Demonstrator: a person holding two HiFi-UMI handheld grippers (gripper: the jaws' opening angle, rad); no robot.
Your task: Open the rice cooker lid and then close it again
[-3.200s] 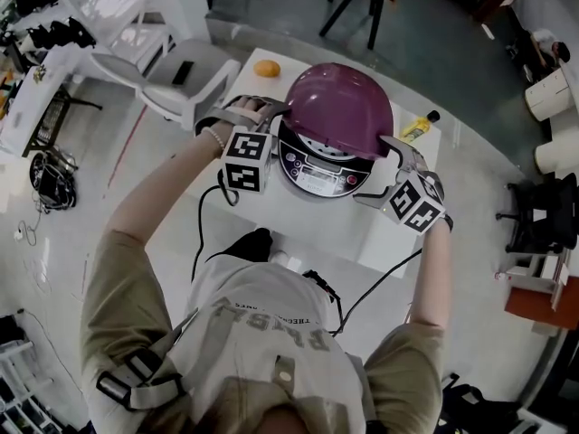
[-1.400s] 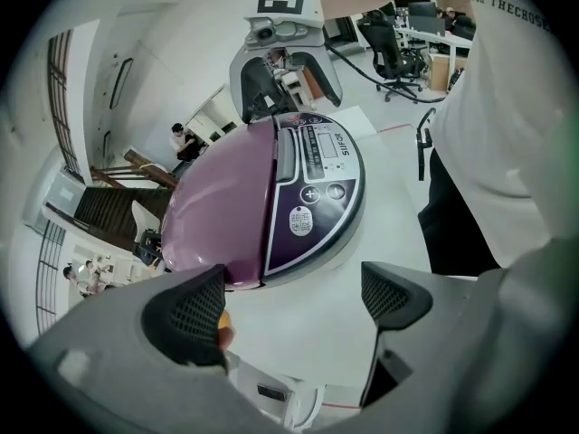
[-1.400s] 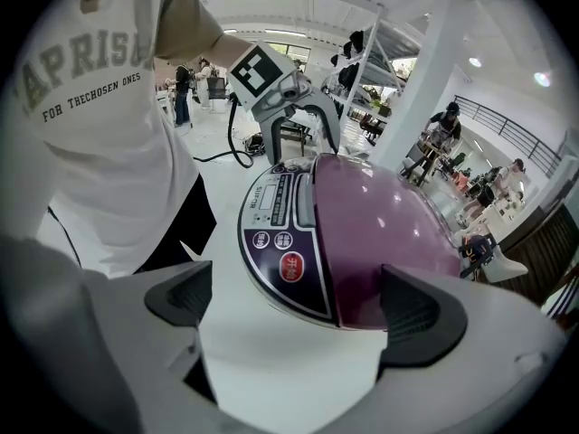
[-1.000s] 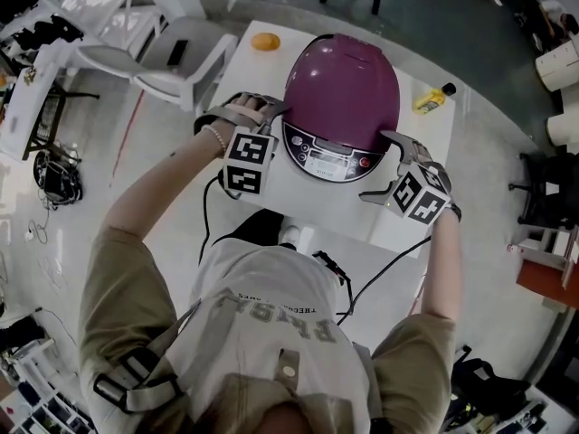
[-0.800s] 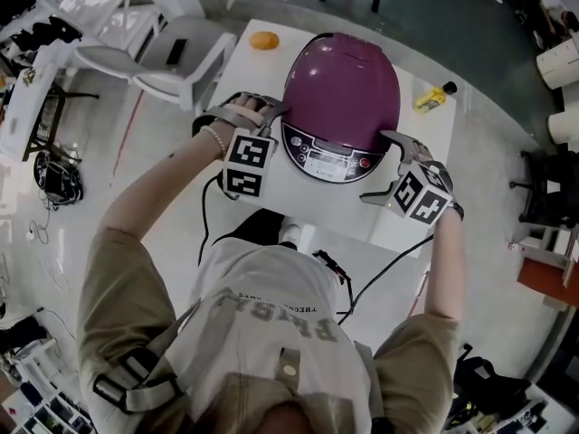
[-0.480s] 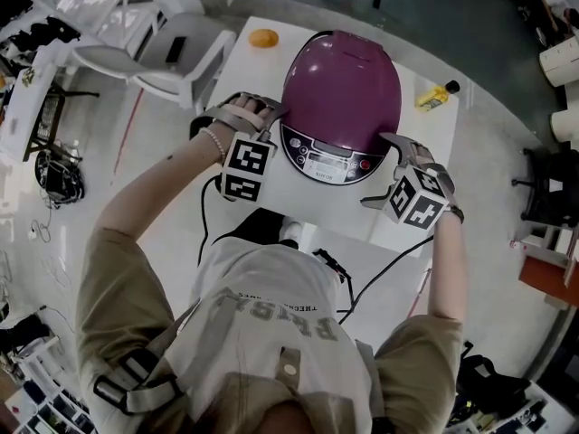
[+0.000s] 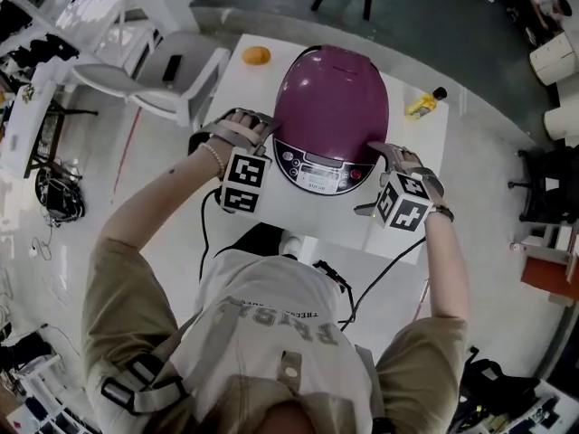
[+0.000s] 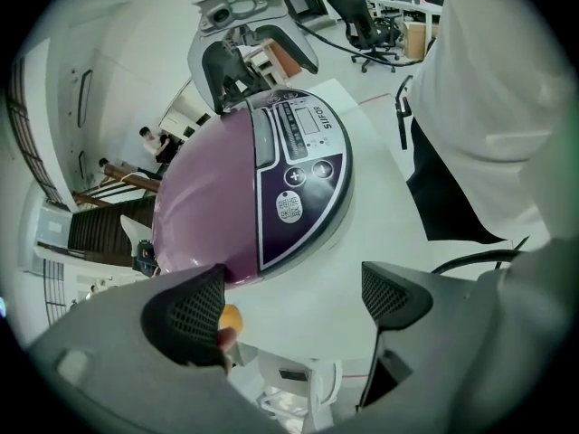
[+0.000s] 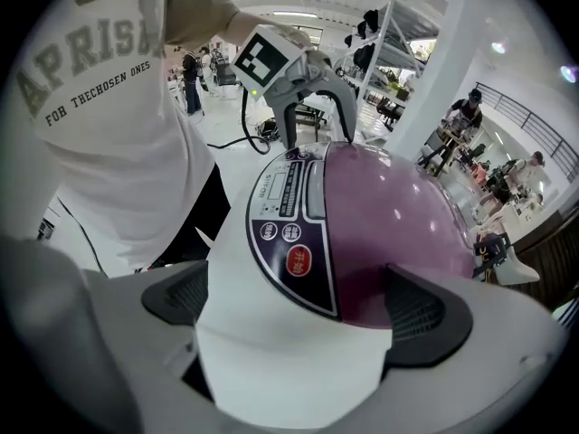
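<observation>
Rice cooker [image 7: 330, 98]: standing mid-desk on the white desk [image 7: 412, 147], front turned toward the person.
Lid [image 9: 398, 215]: purple dome, down flush on the body, closed.
Control panel [image 7: 317, 168]: dark curved strip below the lid, with a small display and round buttons, one of them red.
Left gripper [image 8: 289, 301]: held at the cooker's left front flank; jaws spread apart, nothing pinched, only bare desk top and the cooker's lower edge seen between them.
Right gripper [image 9: 303, 310]: held just beside the cooker's right front; jaws spread wide, the cooker's front corner framed between them but not clamped; contact with the shell not determinable.
Marker cubes: one on each gripper, nearer the person than the jaws.
Orange fruit [image 7: 256, 56]: on the desk's far left corner, apart from the cooker.
Yellow bottle [image 7: 419, 106]: lying at the desk's far right, near the cooker, not touching it.
White chair [image 7: 172, 75]: beside the desk's left edge.
</observation>
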